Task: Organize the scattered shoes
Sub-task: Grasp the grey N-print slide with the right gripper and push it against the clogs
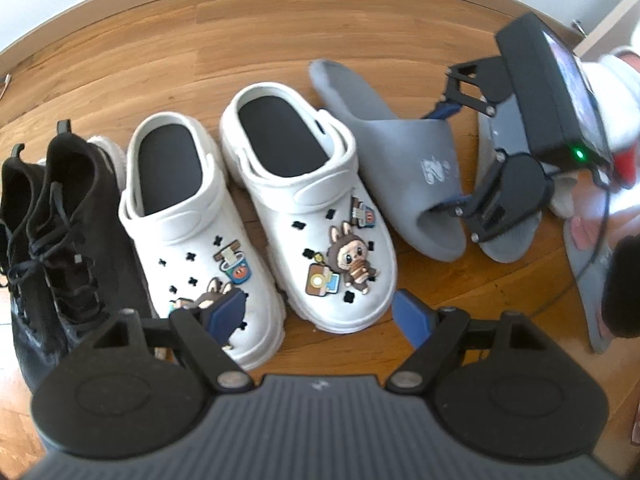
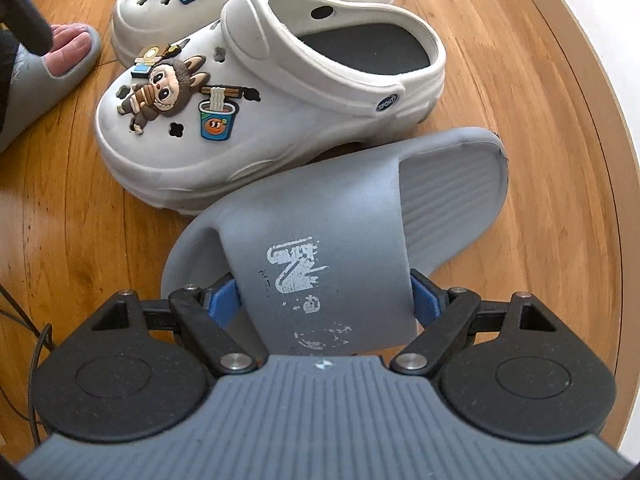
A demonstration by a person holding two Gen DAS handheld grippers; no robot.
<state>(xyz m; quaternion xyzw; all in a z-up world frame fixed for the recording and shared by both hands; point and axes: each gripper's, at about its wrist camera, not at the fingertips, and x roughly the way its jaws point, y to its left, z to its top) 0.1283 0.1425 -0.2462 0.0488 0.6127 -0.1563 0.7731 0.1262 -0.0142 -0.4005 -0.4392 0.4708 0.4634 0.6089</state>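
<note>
Because the shoes are being gathered into one row along the curved pale skirting at the edge of the wooden parquet floor (image 1: 260,40), the left wrist view shows most of that row already formed: a pair of black lace-up fabric trainers (image 1: 52,216) at the left, then a pair of chunky white foam clogs with cartoon charms (image 1: 256,208) side by side with heels toward the wall, then a grey moulded foam slide with a worn white print (image 1: 400,148) just beside the right clog. That slide sits at an angle to the clogs, which I judge is why it is being handled. The left tool (image 1: 316,316) hovers above the clogs with its blue-padded jaws spread wide and nothing between them, apparently waiting. Farther right the right tool (image 1: 452,156) straddles the slide's strap, and a second grey slide (image 1: 508,240) lies partly hidden behind it. Turning to the right wrist view, the right tool (image 2: 326,304) has its blue pads (image 2: 224,300) against both sides of the grey slide's (image 2: 340,216) wide strap, so the jaws stand broad yet grip it; the strap is the easiest part to clasp. The slide's heel nearly touches the nearer white clog (image 2: 272,112), and a person's slippered foot (image 2: 68,48) stands at the left.
</note>
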